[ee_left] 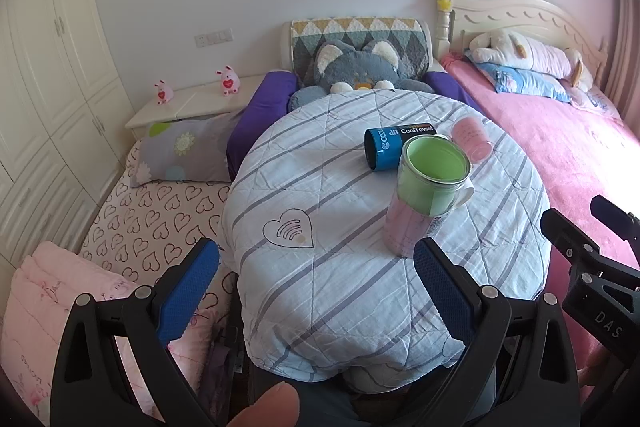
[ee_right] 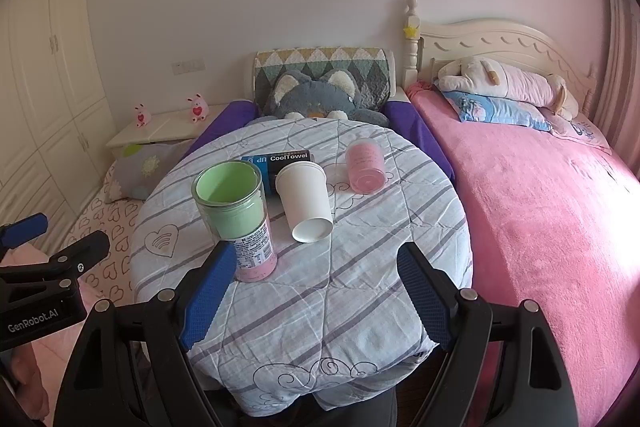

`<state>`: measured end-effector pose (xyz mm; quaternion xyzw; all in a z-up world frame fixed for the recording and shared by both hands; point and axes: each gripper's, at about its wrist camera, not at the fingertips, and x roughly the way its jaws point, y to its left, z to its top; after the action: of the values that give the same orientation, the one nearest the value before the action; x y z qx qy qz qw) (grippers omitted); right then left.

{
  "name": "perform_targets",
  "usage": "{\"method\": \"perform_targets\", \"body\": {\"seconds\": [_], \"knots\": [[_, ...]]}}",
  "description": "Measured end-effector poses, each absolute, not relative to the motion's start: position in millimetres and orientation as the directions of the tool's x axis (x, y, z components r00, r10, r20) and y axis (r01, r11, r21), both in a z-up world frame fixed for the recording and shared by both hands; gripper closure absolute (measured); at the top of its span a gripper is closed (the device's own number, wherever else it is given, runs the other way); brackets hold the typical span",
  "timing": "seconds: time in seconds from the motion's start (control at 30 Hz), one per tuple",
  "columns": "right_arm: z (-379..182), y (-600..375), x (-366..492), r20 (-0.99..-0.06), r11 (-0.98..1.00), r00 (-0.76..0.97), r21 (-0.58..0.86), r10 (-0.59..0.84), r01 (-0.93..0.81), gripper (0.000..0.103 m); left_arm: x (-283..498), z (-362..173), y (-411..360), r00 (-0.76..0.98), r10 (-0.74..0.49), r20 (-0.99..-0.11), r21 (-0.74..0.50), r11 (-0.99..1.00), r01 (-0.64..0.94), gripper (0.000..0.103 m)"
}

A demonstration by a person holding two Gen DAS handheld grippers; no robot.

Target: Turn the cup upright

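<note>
A white paper cup (ee_right: 306,201) lies on its side on the round table (ee_right: 360,287), its wider end toward the far side and its smaller end toward me. In the left wrist view only a white edge of the cup (ee_left: 464,194) shows behind the tall canister (ee_left: 424,193). My right gripper (ee_right: 318,293) is open and empty, just short of the cup. My left gripper (ee_left: 316,291) is open and empty over the table's near left part, with the canister by its right finger.
A tall clear canister (ee_right: 236,215) with green and pink contents stands left of the cup. A blue and black CoolTowel can (ee_right: 280,159) lies behind it. A pink tub (ee_right: 366,167) lies at the back right. Beds flank the table; a plush cat (ee_right: 316,97) sits behind.
</note>
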<state>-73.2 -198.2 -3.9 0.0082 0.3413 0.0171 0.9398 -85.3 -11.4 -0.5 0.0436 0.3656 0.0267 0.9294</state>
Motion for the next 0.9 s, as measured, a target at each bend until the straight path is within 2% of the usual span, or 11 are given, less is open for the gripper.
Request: {"method": "perform_targets", "body": {"seconds": [0.9], "knots": [[-4.9,-197.5,-71.3,-0.651,0.999,0.758,0.032,0.046,-0.032,0.019,-88.2,1.8,-16.7,0.737,0.061,-0.673,0.086,0.996,-0.004,0.004]]}}
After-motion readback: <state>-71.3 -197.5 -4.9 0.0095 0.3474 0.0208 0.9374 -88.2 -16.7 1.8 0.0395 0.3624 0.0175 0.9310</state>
